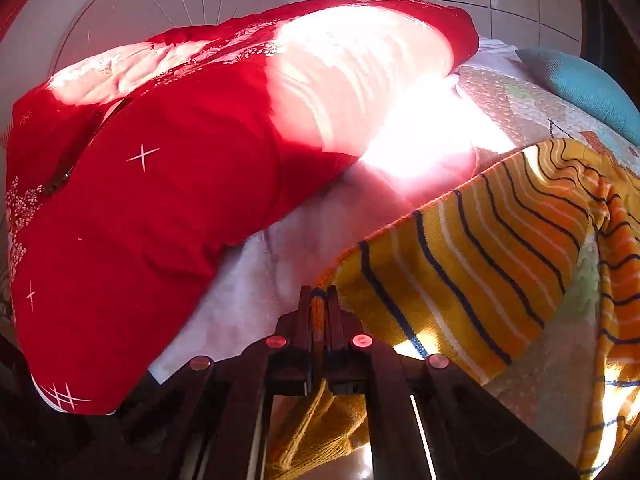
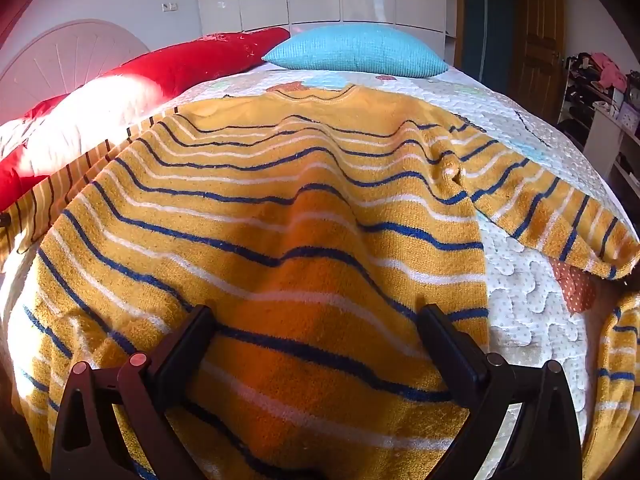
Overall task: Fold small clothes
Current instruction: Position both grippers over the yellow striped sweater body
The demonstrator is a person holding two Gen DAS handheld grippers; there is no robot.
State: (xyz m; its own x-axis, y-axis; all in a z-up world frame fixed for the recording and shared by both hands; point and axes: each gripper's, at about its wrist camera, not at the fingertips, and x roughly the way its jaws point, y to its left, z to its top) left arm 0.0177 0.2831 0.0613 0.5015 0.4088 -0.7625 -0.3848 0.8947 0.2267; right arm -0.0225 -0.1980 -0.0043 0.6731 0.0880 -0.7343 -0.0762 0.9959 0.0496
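Left wrist view: the left gripper (image 1: 319,300) has its jaws pinched tight on the edge of the striped sweater (image 1: 480,256), lifting that hem off the bed (image 1: 280,264). A red pillow (image 1: 140,200) sits just to the left, sunlight glaring across it, and a blue pillow (image 1: 584,84) lies far right. Right wrist view: the right gripper (image 2: 316,316) is spread wide, fingers (image 2: 188,344) resting on the sweater (image 2: 304,208) with nothing clamped. The sweater lies spread over the quilt (image 2: 532,320), one sleeve (image 2: 560,220) trailing right, blue pillow (image 2: 356,50) beyond.
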